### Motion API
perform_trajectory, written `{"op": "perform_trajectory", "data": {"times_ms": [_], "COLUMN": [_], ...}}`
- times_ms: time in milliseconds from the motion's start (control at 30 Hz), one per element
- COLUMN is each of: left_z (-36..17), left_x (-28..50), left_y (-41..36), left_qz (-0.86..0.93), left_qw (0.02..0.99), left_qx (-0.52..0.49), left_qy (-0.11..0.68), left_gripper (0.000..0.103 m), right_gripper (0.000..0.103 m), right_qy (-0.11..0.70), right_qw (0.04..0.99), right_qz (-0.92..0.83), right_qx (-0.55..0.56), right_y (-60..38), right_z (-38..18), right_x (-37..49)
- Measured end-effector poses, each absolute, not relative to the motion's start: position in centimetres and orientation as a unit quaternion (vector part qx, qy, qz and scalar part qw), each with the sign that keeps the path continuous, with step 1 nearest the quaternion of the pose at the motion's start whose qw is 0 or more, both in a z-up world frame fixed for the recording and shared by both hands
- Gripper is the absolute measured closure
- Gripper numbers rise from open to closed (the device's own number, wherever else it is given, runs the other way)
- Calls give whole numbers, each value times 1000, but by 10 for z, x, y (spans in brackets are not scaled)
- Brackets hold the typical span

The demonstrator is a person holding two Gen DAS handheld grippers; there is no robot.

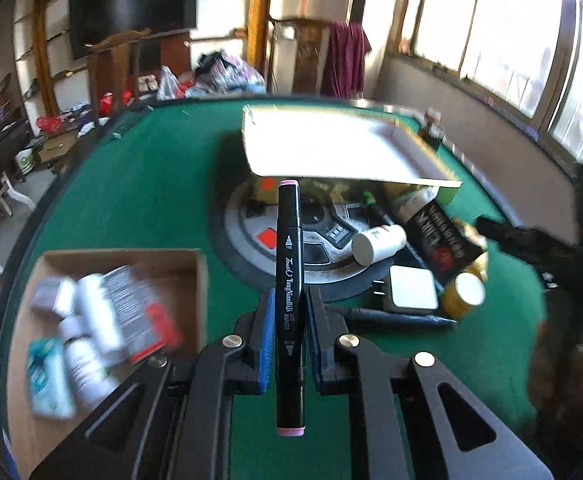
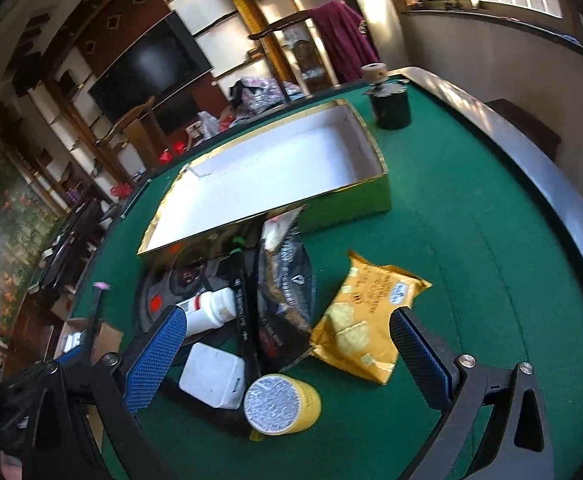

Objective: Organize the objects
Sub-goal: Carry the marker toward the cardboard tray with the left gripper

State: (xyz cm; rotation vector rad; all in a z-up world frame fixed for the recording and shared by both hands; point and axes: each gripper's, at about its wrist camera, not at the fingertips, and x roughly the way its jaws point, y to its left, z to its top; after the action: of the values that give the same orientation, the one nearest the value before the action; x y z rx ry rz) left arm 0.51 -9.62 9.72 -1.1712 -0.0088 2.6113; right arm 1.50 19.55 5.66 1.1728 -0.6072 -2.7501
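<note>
Upright between the left tongs [image 1: 287, 316] — clamped tight — stands the black marker [image 1: 290, 280]; right tongs [image 2: 287, 344] gape empty.

Clutter pile [image 2: 251, 320] crowds centre; green felt [image 2: 471, 260] rightward lies open

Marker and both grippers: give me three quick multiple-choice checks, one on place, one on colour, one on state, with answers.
1. Where does the yellow can lie?
A. In the cardboard box
B. On the green felt, on its side
C. In the white tray

2. What colour are the marker's end caps?
A. Pink
B. Green
C. Orange

3. How does the right gripper stand?
A. Shut on the can
B. Shut on the snack bag
C. Open, holding nothing

Answers: 1 B, its end faces the right wrist camera, with felt around it. 2 A, both tips show pink in the left gripper. 3 C, its pads stand wide apart over the can and snack bag.
</note>
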Motion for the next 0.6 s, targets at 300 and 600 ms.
{"op": "perform_trajectory", "data": {"times_ms": [300, 600], "left_z": [113, 100], "left_x": [70, 101], "left_y": [-170, -213], "left_qz": [914, 919], "left_qw": [127, 103], "left_qx": [-379, -369], "left_qy": [-69, -94], "left_gripper": [89, 89], "right_gripper": [0, 16], "right_qy": [-63, 52], "right_qw": [157, 178], "right_qz": [-904, -855], "right_qx": [392, 483], "right_y": [105, 39], "right_z": [75, 50], "right_x": [38, 30]}}
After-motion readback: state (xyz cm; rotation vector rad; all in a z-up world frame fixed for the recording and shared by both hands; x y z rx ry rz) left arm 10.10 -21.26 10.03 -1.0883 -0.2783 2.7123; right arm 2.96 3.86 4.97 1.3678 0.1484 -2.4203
